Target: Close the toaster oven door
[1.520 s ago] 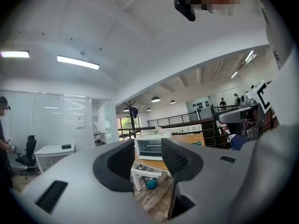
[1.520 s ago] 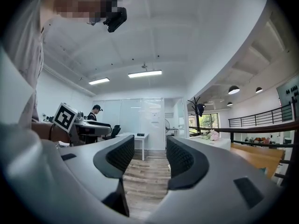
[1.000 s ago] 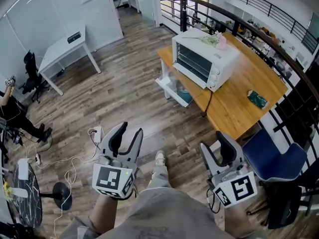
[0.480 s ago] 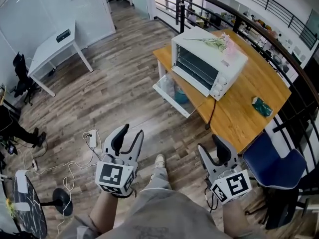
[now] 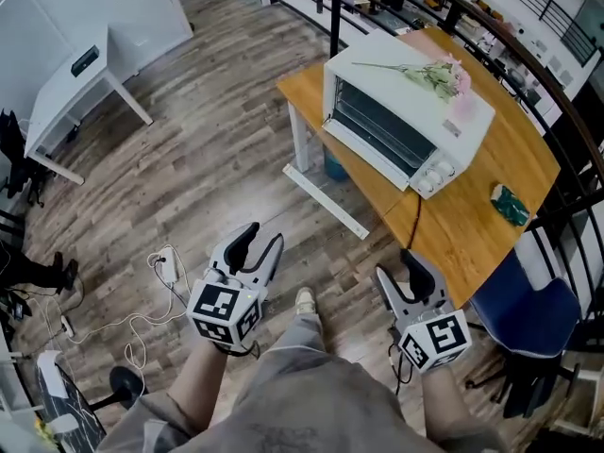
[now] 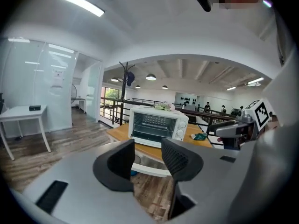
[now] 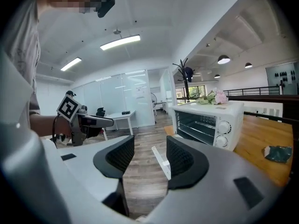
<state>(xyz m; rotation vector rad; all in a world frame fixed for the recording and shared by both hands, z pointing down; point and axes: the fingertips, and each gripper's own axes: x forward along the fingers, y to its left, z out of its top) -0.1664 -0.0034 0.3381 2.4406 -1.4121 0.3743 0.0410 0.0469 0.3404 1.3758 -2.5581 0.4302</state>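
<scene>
The white toaster oven [image 5: 415,102] stands on a wooden table [image 5: 472,220], a couple of steps ahead and to the right. Its front [image 5: 377,130] faces me, dark, with wire racks showing. From this distance I cannot tell how far down its door stands. My left gripper [image 5: 253,248] is open and empty, low over the floor. My right gripper [image 5: 408,276] is open and empty too, near the table's corner. The oven [image 6: 156,125] shows past the left gripper [image 6: 147,155] and the oven [image 7: 208,122] shows right of the right gripper [image 7: 149,155], far from both.
Pink flowers [image 5: 439,74] lie on the oven and a green packet [image 5: 510,204] on the table. The table's white foot bar [image 5: 326,201] juts over the floor. A blue chair [image 5: 524,300] is at right, a white desk [image 5: 75,74] far left, cables [image 5: 170,267] on the floor.
The view has moved closer to the oven, which now sits larger and nearer in the frame. Both grippers stay open and empty, carried forward with me.
</scene>
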